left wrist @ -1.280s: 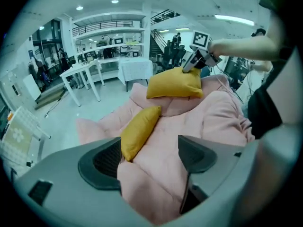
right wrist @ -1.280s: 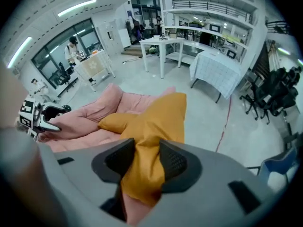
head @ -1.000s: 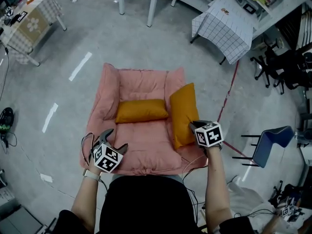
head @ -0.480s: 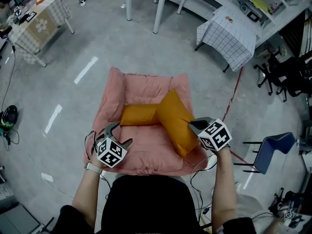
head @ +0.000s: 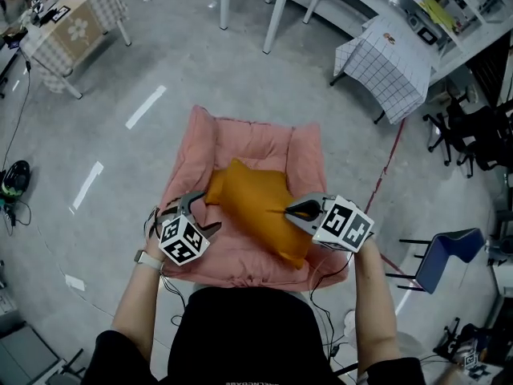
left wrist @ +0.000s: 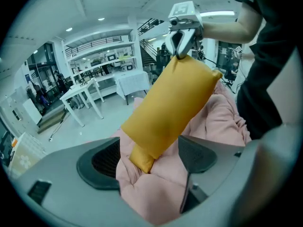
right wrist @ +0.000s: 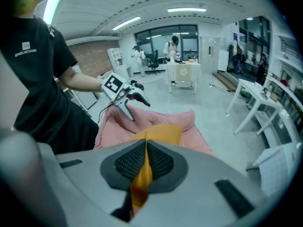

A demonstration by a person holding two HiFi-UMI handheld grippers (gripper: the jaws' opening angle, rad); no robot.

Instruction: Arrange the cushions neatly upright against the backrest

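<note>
Head view: the right gripper (head: 295,211) is clamped shut on a corner of one orange cushion (head: 256,215), which hangs slantwise between the two tongs over the pink floor sofa (head: 232,259). The left gripper (head: 200,213) gapes wide and empty, just beside it. A second cushion (head: 213,191) peeks out beyond.

Left gripper view: the jaws are apart, with only pink padding beyond them.

Right gripper view: the pads pinch orange fabric.

Judging by this, nothing is settled against the backrest (head: 256,139) yet, and placing both cushions remains.
</note>
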